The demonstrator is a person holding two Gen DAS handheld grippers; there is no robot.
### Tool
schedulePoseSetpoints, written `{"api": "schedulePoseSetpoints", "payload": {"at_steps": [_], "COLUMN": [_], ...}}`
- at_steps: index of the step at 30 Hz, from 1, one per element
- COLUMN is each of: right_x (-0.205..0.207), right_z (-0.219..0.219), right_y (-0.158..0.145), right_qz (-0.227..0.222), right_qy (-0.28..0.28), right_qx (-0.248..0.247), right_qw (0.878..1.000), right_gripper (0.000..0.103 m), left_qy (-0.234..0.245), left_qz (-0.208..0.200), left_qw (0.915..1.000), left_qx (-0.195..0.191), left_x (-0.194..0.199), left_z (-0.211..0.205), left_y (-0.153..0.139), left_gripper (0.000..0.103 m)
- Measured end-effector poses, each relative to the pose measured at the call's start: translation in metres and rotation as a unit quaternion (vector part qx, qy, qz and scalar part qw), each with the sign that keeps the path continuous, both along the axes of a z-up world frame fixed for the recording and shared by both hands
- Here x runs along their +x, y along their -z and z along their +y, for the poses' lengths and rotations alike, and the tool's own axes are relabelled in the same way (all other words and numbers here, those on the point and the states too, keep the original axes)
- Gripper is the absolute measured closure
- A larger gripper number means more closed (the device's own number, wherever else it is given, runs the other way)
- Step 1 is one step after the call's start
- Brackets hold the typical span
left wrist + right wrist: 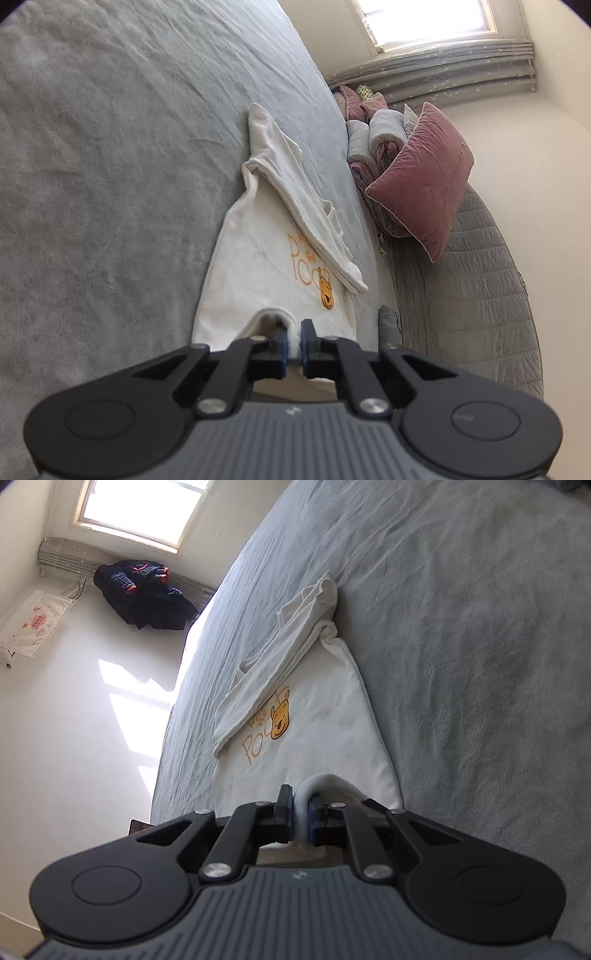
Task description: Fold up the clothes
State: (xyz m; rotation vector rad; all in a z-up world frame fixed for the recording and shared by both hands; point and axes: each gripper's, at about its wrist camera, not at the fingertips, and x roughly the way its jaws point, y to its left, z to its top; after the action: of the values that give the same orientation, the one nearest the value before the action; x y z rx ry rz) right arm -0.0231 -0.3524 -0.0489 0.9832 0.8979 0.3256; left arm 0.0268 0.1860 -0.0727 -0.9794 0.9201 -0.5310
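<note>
With my left tongs (293, 345) and right tongs (300, 821) each pinched on the near edge of the cream shirt (273, 266) lying by the bed's (110, 147) side edge, uneven lifting could spill its folded-in sleeve (314, 221) and skew the fold.
</note>
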Motion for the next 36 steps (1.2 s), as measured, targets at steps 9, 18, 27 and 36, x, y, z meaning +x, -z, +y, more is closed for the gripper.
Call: {"api": "schedulePoseSetpoints", "payload": {"at_steps": [9, 18, 27, 36], "right_x": [0.039, 0.044, 0.029, 0.034], "right_z": [-0.012, -0.032, -0.037, 0.019], "right_y": [0.031, 0.031, 0.020, 0.012], "right_qz": [0.035, 0.023, -0.009, -0.046], "right_qy": [0.041, 0.059, 0.071, 0.020], "right_qx": [0.043, 0.068, 0.017, -0.188], "right_qw": [0.998, 0.996, 0.997, 0.981], "right_gripper": [0.087, 0.081, 0.066, 0.066], "left_qy": [-0.046, -0.052, -0.039, -0.009], "left_qz": [0.030, 0.005, -0.054, -0.134], "left_qw": [0.9982, 0.9983, 0.9874, 0.9487], "left_qx": [0.023, 0.027, 0.143, 0.286], "left_x": [0.041, 0.048, 0.046, 0.044], "left_z": [-0.009, 0.007, -0.005, -0.049], "left_y": [0.015, 0.002, -0.015, -0.026], "left_gripper": [0.096, 0.088, 0.071, 0.073]}}
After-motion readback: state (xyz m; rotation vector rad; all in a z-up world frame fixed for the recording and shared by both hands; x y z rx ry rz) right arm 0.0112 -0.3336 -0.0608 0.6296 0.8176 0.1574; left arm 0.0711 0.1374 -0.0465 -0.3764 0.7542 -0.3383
